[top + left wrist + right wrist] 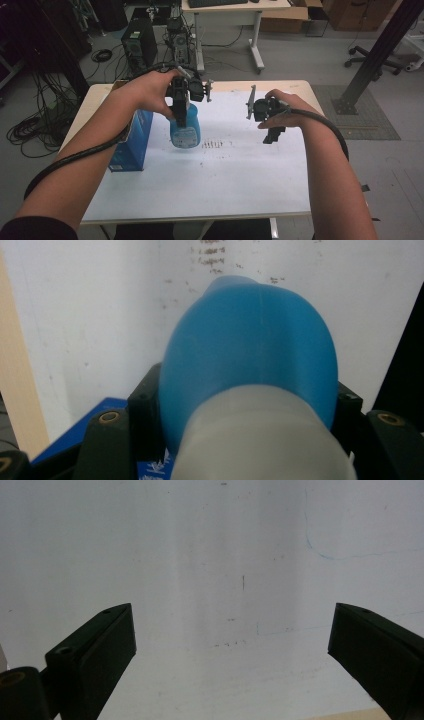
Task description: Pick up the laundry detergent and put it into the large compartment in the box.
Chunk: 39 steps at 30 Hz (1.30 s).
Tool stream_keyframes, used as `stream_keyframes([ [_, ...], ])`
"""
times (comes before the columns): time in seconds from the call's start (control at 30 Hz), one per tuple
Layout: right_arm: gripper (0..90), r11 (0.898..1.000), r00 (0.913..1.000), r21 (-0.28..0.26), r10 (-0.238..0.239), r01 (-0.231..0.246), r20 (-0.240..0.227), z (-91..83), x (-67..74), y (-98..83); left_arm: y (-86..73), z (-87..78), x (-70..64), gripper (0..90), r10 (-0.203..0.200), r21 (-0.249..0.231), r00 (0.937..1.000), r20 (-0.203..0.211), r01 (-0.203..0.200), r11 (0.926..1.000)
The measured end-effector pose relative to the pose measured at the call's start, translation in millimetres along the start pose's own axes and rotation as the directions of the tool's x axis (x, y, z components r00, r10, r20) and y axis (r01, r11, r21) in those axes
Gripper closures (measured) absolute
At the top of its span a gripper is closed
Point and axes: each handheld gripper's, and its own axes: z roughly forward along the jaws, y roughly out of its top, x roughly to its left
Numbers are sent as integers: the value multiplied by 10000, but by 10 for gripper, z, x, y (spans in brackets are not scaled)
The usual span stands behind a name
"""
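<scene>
- left gripper [181,117] is clamped round the neck of the blue bottle [185,131], which hangs just right of the blue box [131,142] over the left part of the table [240,190]
- from the left gripper view the bottle [250,350] sits squeezed between both jaws
- right gripper [272,135] hovers on the right, well apart from the bottle, jaws spread wide with nothing in them [232,645]

The blue bottle [250,345] looks like smooth, softly matt plastic with a moulded seam, its neck [260,440] pale and frosted. The hand-held gripper [232,650] has matt black plastic jaws. A white, paper-like, speckled sheet [235,170] covers the pale wooden counter [300,86]. The blue box [131,145] looks like printed cardboard.
</scene>
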Motion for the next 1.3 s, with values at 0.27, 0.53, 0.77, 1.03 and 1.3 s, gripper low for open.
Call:
stream_keyframes([
  [0.27, 49, 10000, 10000, 7, -89, 88, 22, -8, 2, 11, -64, -108, 25, 376, -1049, 6, 9944, 114, 1049, 9945],
  [0.53, 49, 10000, 10000, 53, -49, 49, -20, -14, 3, 34, -104, -169, 68, 377, -2819, 142, 9594, 119, 2817, 9594],
  [0.77, 50, 9999, 10000, 89, -75, 75, -35, -19, -8, 48, -119, -317, 81, 377, -4241, 88, 9054, -203, 4243, 9055],
  [1.03, 50, 9998, 9998, 96, -168, 169, -46, -21, -20, 84, -138, -440, 44, 376, -5089, -13, 8608, 0, 5089, 8608],
  [1.3, 51, 9997, 9998, 77, -216, 216, -54, -17, -27, 116, -273, -625, 83, 377, -6321, -25, 7748, 128, 6322, 7748],
])
